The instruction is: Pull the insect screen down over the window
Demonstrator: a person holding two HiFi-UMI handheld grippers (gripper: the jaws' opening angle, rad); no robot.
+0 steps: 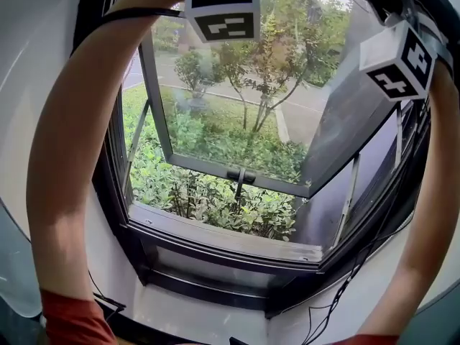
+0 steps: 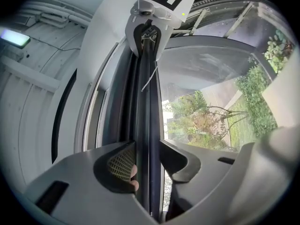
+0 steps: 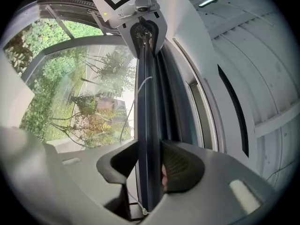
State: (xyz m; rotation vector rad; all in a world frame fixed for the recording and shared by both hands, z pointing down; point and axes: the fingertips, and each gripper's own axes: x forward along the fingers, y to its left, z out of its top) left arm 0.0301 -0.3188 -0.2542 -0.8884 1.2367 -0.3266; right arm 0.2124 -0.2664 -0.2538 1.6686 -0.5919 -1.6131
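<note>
The left gripper [image 2: 147, 175] and right gripper [image 3: 150, 172] each pinched the screen's bar [image 2: 149, 107], which ran from one to the other along the window's top, above the open sash [image 1: 237, 121].

Risk: an uneven pull would likely skew the bar and jam it. A slipping pinch could let it spring back up.

The head view cut off the jaws and bar past 12 o'clock, showing only arms [image 1: 72, 157] and marker cubes [image 1: 221, 6]. No mesh was seen. A pale spot [image 2: 134, 177] beside one pad [image 2: 121, 163] could not be identified.
</note>
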